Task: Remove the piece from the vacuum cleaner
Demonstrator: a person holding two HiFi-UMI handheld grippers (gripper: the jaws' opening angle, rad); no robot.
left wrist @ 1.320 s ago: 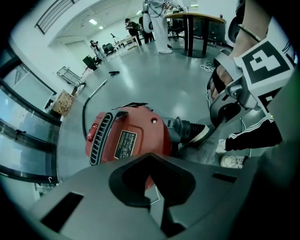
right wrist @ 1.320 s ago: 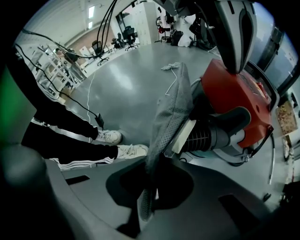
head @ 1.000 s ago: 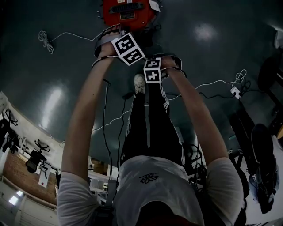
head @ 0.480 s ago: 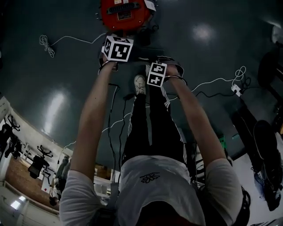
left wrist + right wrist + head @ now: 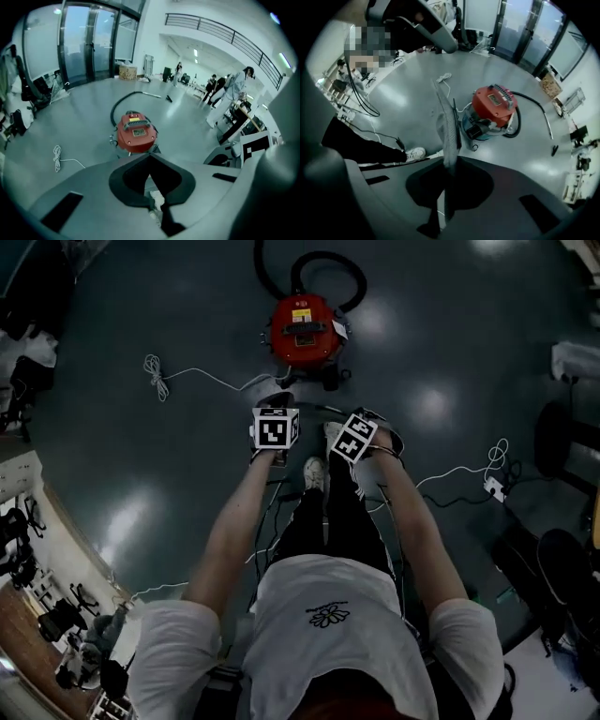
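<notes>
The right gripper (image 5: 449, 165) has its fingers pressed almost together, pinching the bottom edge of the piece (image 5: 446, 126). It is a thin, flat grey panel with a fine mesh look to its surface. It stands upright out of the fingers and shows edge-on in the right gripper view. It is clear of the machine, raised above the floor (image 5: 450, 334), and touched only by those fingers.

The left gripper (image 5: 150, 159) has its fingers closed tip to tip, with nothing caught at the tips. A small pale patch shows in the gap behind the tips, and I cannot tell what it is. Both grippers are held out side by side in front of the person, near each other.

The vacuum cleaner (image 5: 305, 329) sits on the floor just ahead of the grippers. It is a round canister with a red top and a darker lower body. Its black hose (image 5: 114, 111) curls away behind it. A loose white cable (image 5: 153, 371) lies on the floor to the canister's left. The person's white shoe (image 5: 414, 153) shows below the held piece.
</notes>
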